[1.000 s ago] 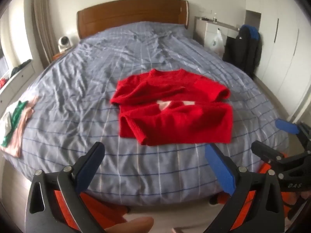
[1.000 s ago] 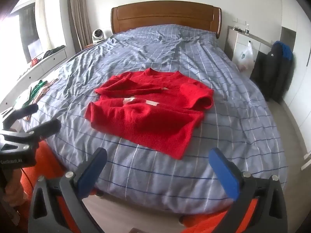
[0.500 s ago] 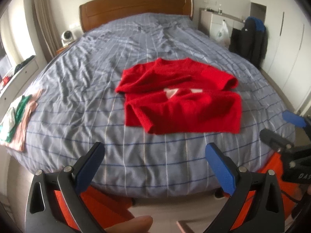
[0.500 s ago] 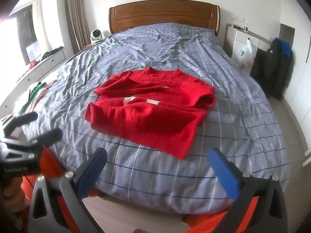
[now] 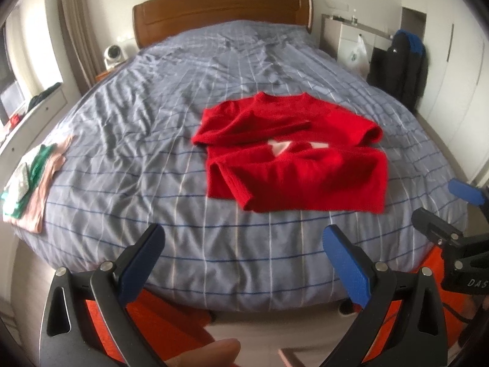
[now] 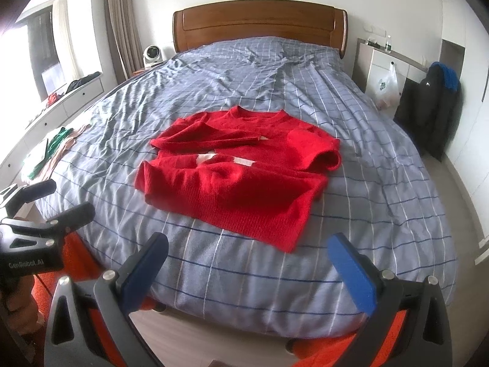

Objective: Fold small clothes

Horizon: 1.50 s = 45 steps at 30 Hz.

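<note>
A partly folded red knitted sweater (image 5: 293, 156) lies mid-bed on the blue-grey checked bedspread (image 5: 152, 140). Left gripper (image 5: 243, 240) and right gripper (image 6: 247, 249) hover near the bed's foot, jaws apart, empty. Pinching the bedspread too could drag the folds askew.

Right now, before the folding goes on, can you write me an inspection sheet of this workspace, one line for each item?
Surface: bed with a grey-blue checked cover, creased near the wooden headboard.
Job's things: red sweater lies partly folded at mid-bed, sleeves laid across the body, a white patch showing.
Clutter: small pile of green, white and pink clothes at the bed's left edge.
Grippers: left claw open, holding nothing; right claw open, holding nothing; both hang off the foot of the bed, clear of the sweater.
Cables: nothing seen.
Surroundings: white fan beside the headboard, white plastic bag on a cabinet, dark jacket on the right.
</note>
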Tool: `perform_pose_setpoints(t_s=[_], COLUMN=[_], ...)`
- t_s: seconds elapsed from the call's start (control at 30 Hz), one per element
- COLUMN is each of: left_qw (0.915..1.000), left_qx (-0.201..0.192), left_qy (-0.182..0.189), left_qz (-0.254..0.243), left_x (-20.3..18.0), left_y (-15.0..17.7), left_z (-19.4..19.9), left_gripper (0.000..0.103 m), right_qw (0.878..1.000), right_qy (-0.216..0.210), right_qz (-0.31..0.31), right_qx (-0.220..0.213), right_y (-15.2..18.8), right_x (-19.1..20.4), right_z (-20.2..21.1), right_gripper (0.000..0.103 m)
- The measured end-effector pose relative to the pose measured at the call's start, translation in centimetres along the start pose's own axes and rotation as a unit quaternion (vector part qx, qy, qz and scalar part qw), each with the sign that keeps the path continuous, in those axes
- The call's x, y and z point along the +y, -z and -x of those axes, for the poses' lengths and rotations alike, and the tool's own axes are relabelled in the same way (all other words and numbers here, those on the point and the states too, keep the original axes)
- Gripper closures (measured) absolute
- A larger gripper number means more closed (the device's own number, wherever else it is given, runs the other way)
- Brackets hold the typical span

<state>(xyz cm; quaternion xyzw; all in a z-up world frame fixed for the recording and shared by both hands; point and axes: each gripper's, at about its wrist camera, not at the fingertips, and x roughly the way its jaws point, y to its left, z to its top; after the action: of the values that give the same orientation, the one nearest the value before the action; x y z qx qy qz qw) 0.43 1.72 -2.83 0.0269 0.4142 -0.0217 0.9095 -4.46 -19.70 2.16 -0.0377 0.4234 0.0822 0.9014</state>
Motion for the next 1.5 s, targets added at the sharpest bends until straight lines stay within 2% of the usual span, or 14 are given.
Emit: perform_pose_setpoints(t_s=[0.3,0.5,0.73,1.13,1.5], left_qw=[1.0000,0.9999,0.9998,0.9997,0.9996], left_qx=[0.000,0.004,0.014,0.022,0.024], left_qy=[-0.001,-0.009,-0.006,-0.009,-0.013], left_qz=[0.006,0.012,0.014,0.005,0.005], left_x=[0.5,1.0,0.8,0.1,0.5], left_y=[0.2,0.1,0.2,0.4,0.7], left_z=[-0.1,-0.7,-1.2,-1.4,-1.7], left_gripper=[0.000,0.000,0.000,0.000,0.000], right_qw=[1.000,1.000,1.000,0.998,0.998], right_qy=[0.002,0.008,0.015,0.052,0.059], right_qz=[-0.002,-0.008,-0.022,-0.022,-0.029], right_qx=[0.012,-0.005,0.009,0.011,0.021], right_y=[0.3,0.0,0.6,0.7,0.9], right_x=[0.0,-0.2,-1.2,-1.6,-1.9], right_z=[-0.6,0.2,-0.5,-0.8,-1.3], right_gripper=[0.000,0.000,0.000,0.000,0.000])
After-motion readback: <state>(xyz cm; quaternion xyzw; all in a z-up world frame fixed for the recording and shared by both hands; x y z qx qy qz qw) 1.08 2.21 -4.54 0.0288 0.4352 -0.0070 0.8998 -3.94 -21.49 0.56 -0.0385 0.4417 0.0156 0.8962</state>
